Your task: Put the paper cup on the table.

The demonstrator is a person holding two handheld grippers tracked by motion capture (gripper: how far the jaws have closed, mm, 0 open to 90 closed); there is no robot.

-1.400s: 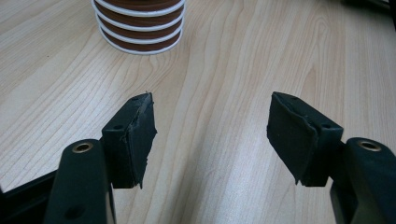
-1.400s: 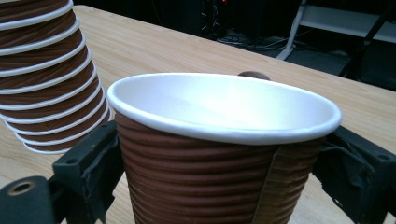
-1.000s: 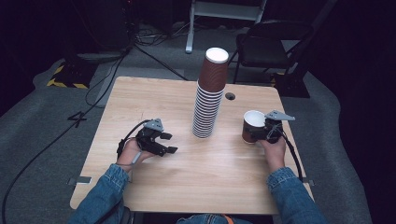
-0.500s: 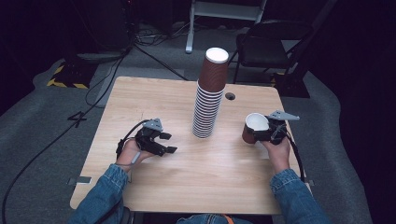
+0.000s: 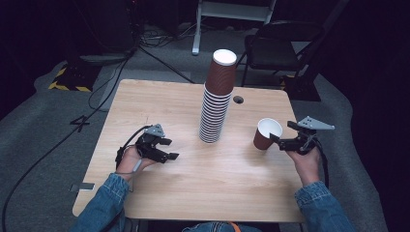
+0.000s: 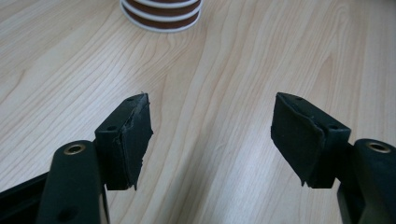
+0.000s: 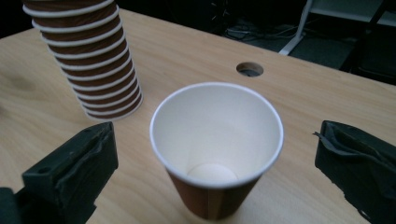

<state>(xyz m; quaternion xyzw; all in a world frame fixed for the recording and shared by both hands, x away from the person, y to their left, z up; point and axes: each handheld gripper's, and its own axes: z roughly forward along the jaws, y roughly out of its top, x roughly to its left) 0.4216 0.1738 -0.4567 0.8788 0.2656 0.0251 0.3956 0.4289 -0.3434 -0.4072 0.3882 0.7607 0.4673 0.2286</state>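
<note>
wooden counter [image 5: 183,188] now carries our single cup [image 5: 266,133] freed between the wide right claw [image 5: 279,140], so it stands released while our left claw [image 5: 169,149] waits wide.

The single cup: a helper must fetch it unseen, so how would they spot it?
On the wooden table, start at the tall stack of cups in the middle. The single cup stands right of it, between the open jaws of the right gripper. It alone stands apart, mouth up.
</note>
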